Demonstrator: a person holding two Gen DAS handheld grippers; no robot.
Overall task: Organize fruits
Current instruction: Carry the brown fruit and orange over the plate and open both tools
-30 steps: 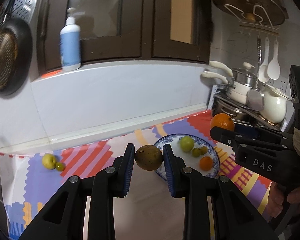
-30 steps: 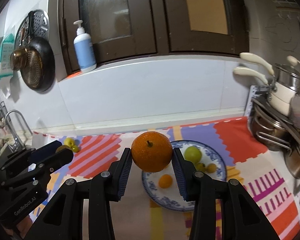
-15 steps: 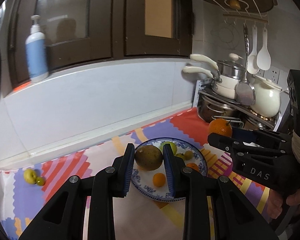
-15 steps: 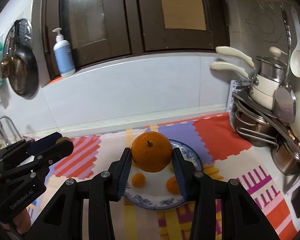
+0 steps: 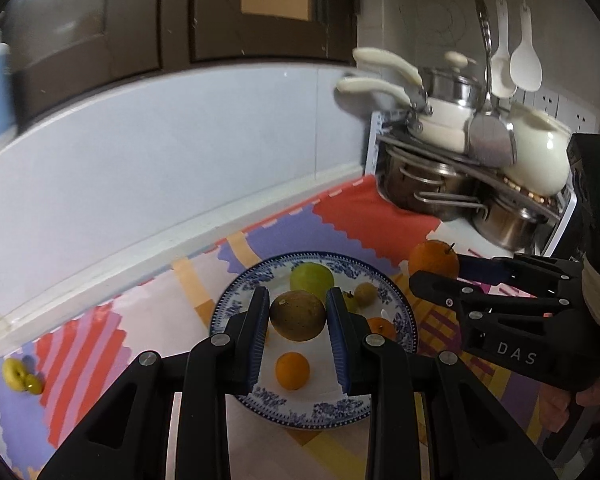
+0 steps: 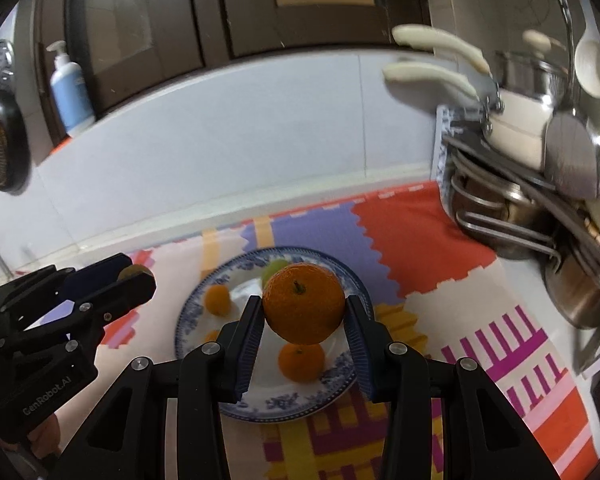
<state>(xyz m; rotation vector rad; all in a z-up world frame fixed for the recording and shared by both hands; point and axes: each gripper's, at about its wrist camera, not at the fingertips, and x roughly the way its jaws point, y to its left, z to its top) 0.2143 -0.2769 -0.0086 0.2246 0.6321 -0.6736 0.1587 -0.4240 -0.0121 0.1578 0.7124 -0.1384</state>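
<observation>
Both grippers have been carried forward and lowered toward the blue-rimmed plate (image 5: 396,312) since the earlier frames, so the plate is now seen directly beneath the fingertips in both wrist views, where before it lay further ahead. A brownish round fruit (image 5: 298,315) is pinched by the left gripper (image 5: 298,318), pads pressed on its two sides at the widest part, and it is held above the plate's middle. A large orange (image 6: 304,303) is clamped by the right gripper (image 6: 304,320), stem facing the camera, also above the plate. Already lying on the plate are a green fruit (image 5: 312,280), a small orange citrus (image 5: 292,370) and other small pieces. Two small yellow-green fruits (image 5: 20,376) are left out on the patterned mat (image 5: 80,352), well apart from the plate. Both held fruits are judged firm, fairly light, round and prone to rolling; the orange's skin looks slightly yielding, so a grip across the equator suits it, with no harder squeeze needed. Release is best made low, since the plate is probably ceramic and crowded, and a dropped fruit could knock the small ones off. Both grippers are pitched downward toward the plate, side by side, the right one seen at the right edge of the left view.
</observation>
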